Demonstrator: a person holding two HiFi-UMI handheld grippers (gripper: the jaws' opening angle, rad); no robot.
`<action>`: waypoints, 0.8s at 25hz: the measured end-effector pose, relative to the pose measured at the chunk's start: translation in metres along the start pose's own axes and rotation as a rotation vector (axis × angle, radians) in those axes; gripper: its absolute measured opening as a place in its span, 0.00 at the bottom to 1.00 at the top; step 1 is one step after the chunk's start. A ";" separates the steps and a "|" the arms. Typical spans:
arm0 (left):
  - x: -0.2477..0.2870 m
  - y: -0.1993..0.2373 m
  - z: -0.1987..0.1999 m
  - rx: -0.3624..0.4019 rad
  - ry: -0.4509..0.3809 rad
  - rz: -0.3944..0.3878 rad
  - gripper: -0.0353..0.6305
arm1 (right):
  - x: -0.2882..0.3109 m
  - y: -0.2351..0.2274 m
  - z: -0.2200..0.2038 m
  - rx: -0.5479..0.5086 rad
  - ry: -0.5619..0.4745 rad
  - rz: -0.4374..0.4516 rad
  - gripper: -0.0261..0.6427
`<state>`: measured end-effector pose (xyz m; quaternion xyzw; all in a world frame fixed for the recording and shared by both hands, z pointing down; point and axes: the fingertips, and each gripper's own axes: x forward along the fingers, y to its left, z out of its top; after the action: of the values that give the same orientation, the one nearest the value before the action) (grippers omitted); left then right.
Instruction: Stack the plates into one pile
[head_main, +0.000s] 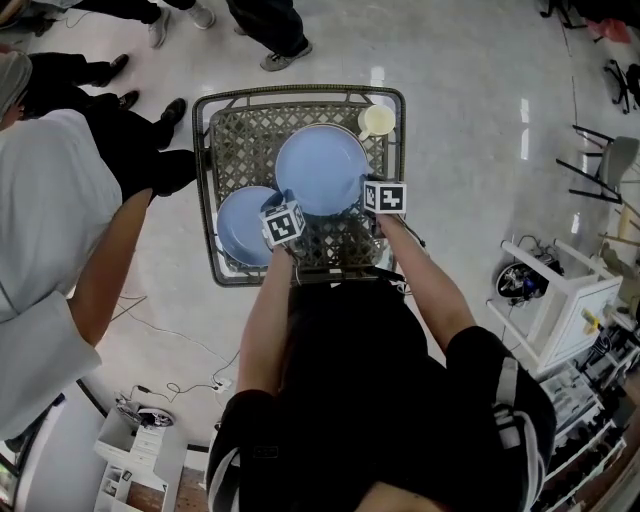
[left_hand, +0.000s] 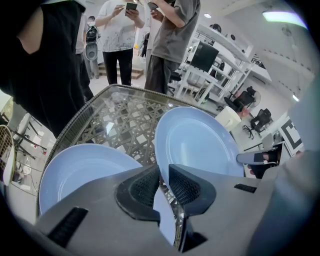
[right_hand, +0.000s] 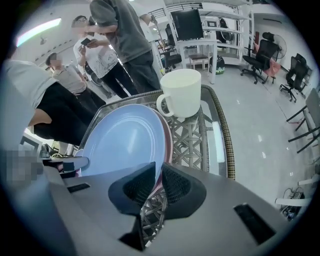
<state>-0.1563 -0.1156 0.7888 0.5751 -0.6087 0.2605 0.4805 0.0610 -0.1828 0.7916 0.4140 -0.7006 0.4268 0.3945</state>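
Plates occupy the wicker-framed glass bench (head_main: 300, 92). The large blue plate (head_main: 322, 168) sits at the centre, with its rim clamped on both sides. The left claw (left_hand: 164, 175) grips its near-left edge and the right claw (right_hand: 157, 175) grips its near-right edge. A pink edge shows behind this plate in the right gripper view. The small blue plate (head_main: 245, 225) lies at the bench's near-left, and the large plate's rim overlaps it from above. A cream mug (right_hand: 181, 92) stands upright at the far-right corner. Bystanders (left_hand: 120, 35) stand beyond the bench.
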 end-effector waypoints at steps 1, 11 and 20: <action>0.001 0.000 0.000 0.000 0.002 -0.001 0.16 | 0.001 0.000 0.000 -0.001 0.002 -0.002 0.10; 0.004 0.001 0.004 0.008 0.011 0.005 0.16 | 0.003 -0.001 0.003 -0.006 0.019 -0.010 0.10; 0.007 -0.002 0.006 0.019 0.013 0.003 0.16 | 0.001 -0.004 0.005 -0.004 0.013 -0.024 0.10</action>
<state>-0.1551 -0.1249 0.7920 0.5772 -0.6039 0.2708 0.4784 0.0631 -0.1891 0.7916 0.4190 -0.6938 0.4234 0.4048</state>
